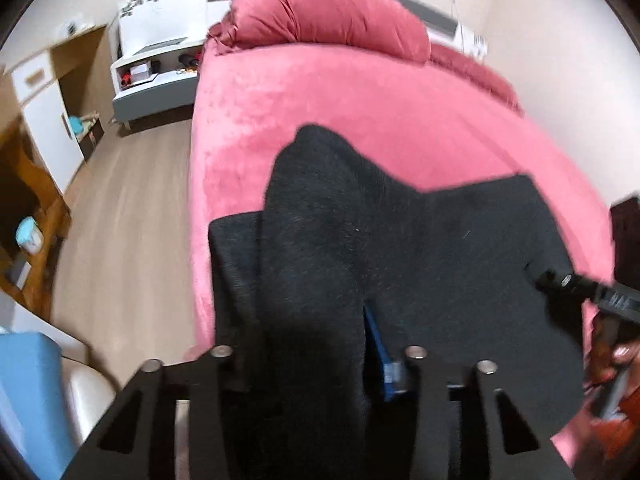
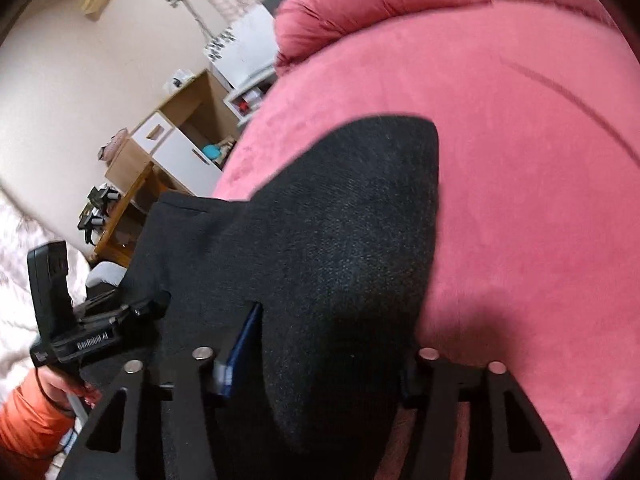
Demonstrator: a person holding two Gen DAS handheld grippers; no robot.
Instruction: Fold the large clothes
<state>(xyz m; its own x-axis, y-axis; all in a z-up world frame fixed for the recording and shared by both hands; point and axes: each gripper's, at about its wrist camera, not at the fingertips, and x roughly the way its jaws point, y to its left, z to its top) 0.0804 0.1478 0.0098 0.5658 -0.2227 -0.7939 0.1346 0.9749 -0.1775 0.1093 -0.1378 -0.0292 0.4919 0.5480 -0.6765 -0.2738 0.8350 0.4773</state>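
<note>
Spread on the bed (image 1: 360,92), near its foot: the garment (image 1: 400,240). Behind it, at the head, a pillow (image 1: 328,12); left of the bed, a nightstand (image 1: 160,68).

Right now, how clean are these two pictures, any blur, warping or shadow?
Left wrist view: fisheye bends the bed edge, and the furniture at left is smeared by motion. Right wrist view: same barrel warp, a soft shadow on the bed beside the black garment; the room behind is soft. No glare in either.
</note>
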